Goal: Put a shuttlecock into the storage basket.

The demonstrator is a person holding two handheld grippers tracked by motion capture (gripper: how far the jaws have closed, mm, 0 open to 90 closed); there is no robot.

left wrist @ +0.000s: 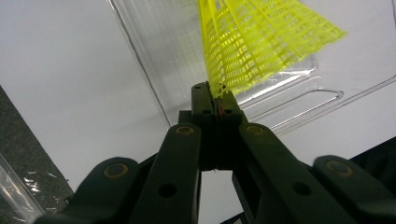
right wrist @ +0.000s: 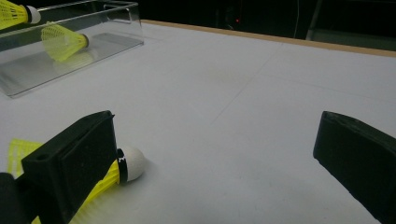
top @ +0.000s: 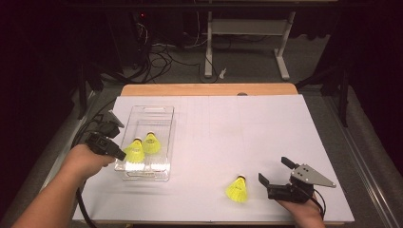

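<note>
Left gripper view puts the risk plainly: the left gripper [left wrist: 215, 100] has its jaws clamped together on just the ragged lower edge of a yellow mesh skirt, the held shuttlecock [left wrist: 261, 42], which fans out toward the upper right of the frame over the clear plastic tray [left wrist: 299, 100]. A pinch on so thin and springy an edge could let the skirt slide out, or bend and tear the mesh, if the hand swings or twists. In the high view the left gripper [top: 119, 154] sits at the tray's left wall, left of centre in the frame, with the held shuttlecock [top: 134, 151] over the tray and touching or nearly touching a second shuttlecock [top: 151, 143] already lying inside; letting go from a tilt could make it bounce on the hard plastic, knock its neighbour, or tip over the low rim onto the white worktop [top: 228, 128]. A push against the wall could also slide the light tray. At the lower right of that frame the right gripper [top: 274, 172] rests with its jaws wide apart, and the third shuttlecock [top: 237, 189] lies just beside it. In the right gripper view that shuttlecock's cork tip [right wrist: 132, 162] peeks out beside the left-hand jaw, not between the two, so closing from here would probably nudge it away.
</note>
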